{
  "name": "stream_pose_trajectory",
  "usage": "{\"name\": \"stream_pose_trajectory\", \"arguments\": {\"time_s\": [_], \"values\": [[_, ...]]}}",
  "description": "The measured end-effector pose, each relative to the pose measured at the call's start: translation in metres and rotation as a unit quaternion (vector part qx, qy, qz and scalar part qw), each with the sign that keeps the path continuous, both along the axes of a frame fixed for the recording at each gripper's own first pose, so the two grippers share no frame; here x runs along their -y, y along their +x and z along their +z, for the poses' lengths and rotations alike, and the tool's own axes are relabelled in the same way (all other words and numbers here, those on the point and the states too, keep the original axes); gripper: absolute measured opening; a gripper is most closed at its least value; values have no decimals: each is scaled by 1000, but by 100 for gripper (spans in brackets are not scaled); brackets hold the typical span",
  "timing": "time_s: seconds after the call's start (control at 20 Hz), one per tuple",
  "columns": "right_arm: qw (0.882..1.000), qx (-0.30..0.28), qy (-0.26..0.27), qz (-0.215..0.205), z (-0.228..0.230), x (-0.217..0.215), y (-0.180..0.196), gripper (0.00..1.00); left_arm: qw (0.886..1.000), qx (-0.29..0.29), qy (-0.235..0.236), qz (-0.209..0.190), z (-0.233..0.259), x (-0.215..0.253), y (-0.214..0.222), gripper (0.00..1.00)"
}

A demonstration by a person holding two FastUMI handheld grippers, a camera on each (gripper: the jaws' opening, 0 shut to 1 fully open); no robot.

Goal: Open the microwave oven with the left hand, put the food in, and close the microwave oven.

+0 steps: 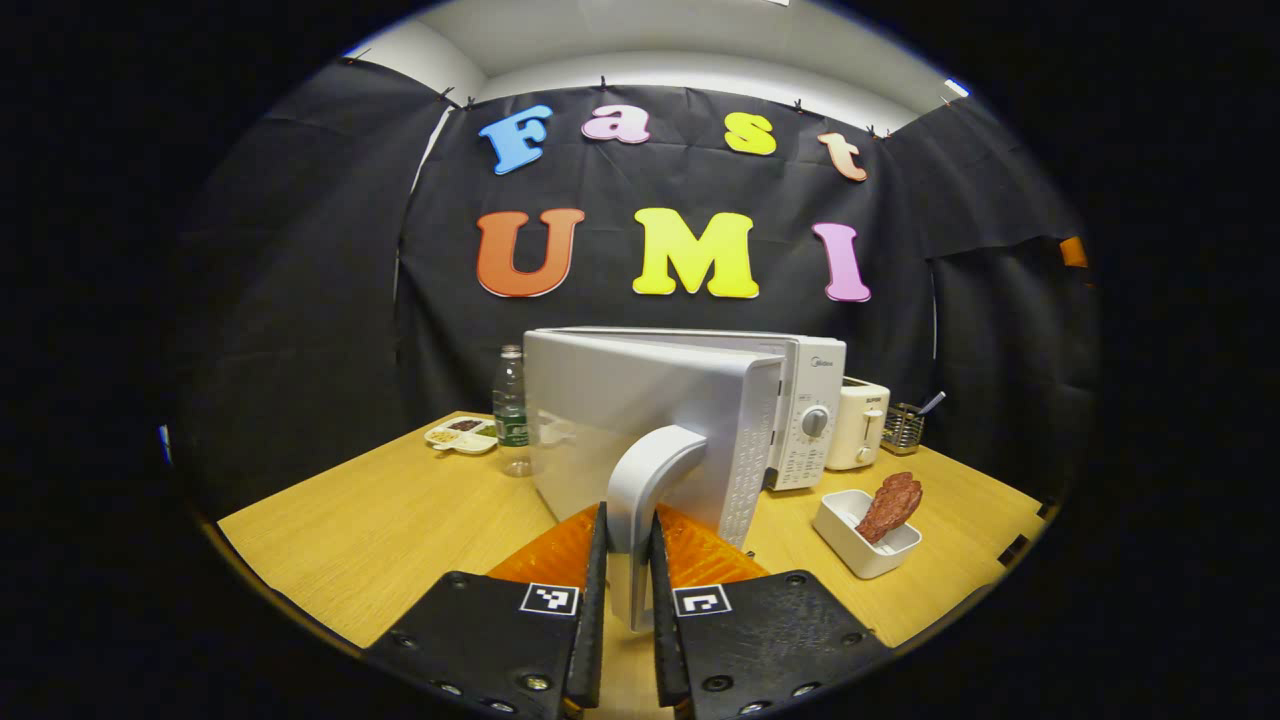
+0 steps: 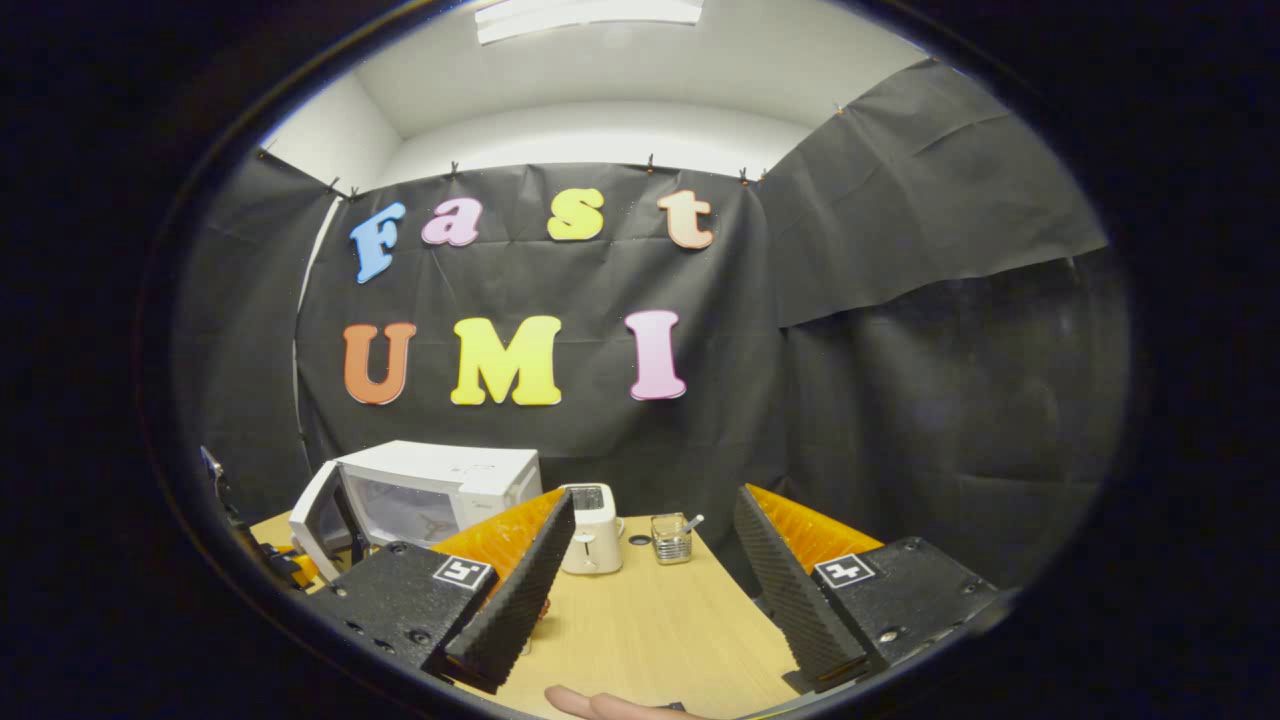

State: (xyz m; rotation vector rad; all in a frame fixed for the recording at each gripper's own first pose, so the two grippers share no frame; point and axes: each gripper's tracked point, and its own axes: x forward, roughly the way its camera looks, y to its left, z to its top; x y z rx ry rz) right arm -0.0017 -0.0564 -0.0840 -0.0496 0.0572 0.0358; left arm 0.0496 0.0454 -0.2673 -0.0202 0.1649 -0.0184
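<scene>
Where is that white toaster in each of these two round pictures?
Left gripper view: the toaster stands right of centre, just right of the microwave.
Right gripper view: the toaster stands low, near the centre, again right of the microwave.
Shared landmark: the microwave, door ajar.

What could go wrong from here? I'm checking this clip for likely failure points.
The left gripper is clamped on the door handle; swinging the microwave door wider might knock the bottle beside it. The food leans out of its white dish, so it may tip when the open right gripper grabs it.
</scene>
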Motion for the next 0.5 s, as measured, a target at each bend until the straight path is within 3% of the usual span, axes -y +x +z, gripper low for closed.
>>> {"name": "stream_pose_trajectory", "arguments": {"time_s": [0.1,0.15,0.2,0.25,0.3,0.35,0.4,0.45,0.5], "values": [[1000,-3,-4,7,-5,-13,1,93,999,-2,-2,33,0,-35,-9,22],[1000,-6,-6,11,-9,-19,2,93,999,-6,-2,47,1,-50,-13,31],[1000,-9,-9,15,-13,-27,4,100,998,-9,-4,60,0,-67,-18,40],[1000,-13,-11,18,-18,-35,6,100,998,-11,-4,65,-1,-77,-22,58],[999,-18,-14,23,-23,-42,8,94,998,-13,-11,66,-1,-87,-25,67],[999,-25,-17,28,-31,-51,11,94,998,-23,-20,60,-6,-90,-29,97],[999,-33,-21,34,-38,-59,15,100,998,-16,-18,66,-3,-99,-31,98],[998,-42,-26,38,-46,-66,21,100,997,-13,-14,69,-1,-105,-29,88],[997,-51,-30,41,-54,-72,25,100,998,-22,-15,64,-4,-108,-30,97]]}}
